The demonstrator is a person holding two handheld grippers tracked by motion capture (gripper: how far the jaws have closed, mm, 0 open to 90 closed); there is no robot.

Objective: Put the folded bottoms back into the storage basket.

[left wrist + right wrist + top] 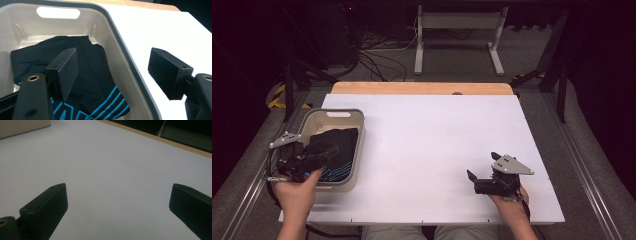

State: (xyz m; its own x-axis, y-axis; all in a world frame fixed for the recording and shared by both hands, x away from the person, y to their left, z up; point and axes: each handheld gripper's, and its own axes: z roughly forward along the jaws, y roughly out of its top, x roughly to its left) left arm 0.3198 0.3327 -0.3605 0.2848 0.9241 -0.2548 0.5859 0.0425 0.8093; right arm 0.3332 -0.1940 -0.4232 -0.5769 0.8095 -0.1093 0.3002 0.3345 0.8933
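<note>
A beige basket (358, 145) with a grey rim is seen at the near left of the white bench (437, 145). A black garment with blue stripes (82, 75) is lying crumpled inside it, toward its near right side.

The left tool (113, 67) is held released, jaws wide apart. One jaw is set inside the basket above the garment and the other outside, so that the right wall of the basket is straddled. Nothing is gripped. This placement is judged to suit either a grasp on the wall or a dip toward the cloth; which is meant cannot be told.

The right tool (484, 175) is held low over bare bench at the near right, well apart from the basket, released and empty, apparently parked clear of the work.
</note>
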